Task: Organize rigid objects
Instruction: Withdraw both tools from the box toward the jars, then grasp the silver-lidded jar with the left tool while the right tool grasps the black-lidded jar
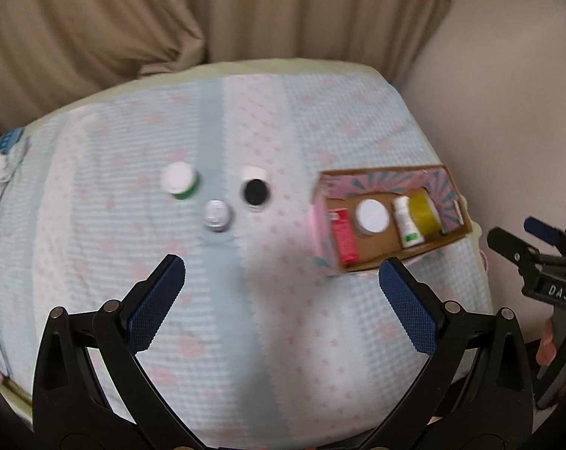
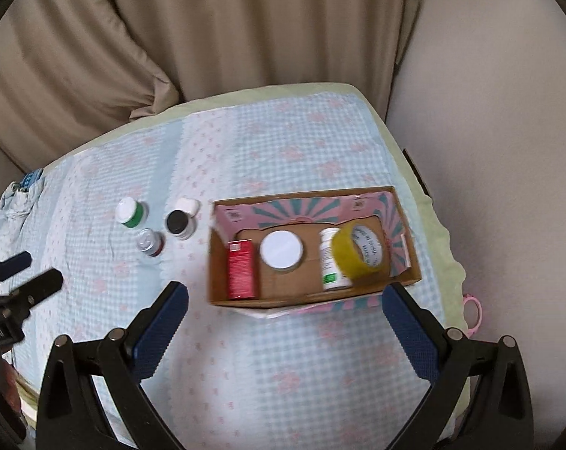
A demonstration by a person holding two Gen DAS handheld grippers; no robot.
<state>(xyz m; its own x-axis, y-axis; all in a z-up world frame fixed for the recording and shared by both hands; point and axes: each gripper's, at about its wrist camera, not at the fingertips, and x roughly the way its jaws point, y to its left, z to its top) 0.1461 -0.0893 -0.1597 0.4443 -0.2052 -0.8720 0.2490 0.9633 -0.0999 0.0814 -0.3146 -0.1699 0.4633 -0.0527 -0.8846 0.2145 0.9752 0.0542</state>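
Three small bottles stand on the blue checked cloth: a white-capped green one (image 1: 181, 184) (image 2: 131, 212), a silver-capped one (image 1: 218, 216) (image 2: 150, 242) and a black-capped one (image 1: 255, 193) (image 2: 180, 224). An open cardboard box (image 1: 456, 187) (image 2: 403, 208) holds a red carton (image 2: 241, 269), a white-lidded jar (image 2: 281, 250), a white bottle (image 2: 329, 258) and a yellow tape roll (image 2: 361, 249). My left gripper (image 1: 281, 268) is open and empty, held above the cloth short of the bottles. My right gripper (image 2: 284, 294) is open and empty, just before the box's near wall.
A small white object (image 2: 187, 205) lies behind the black-capped bottle. Beige curtains (image 2: 207, 37) hang behind the table, a pale wall to the right. A pink loop (image 2: 474, 313) hangs at the table's right edge. The other gripper shows at each view's side (image 1: 538, 247) (image 2: 16, 281).
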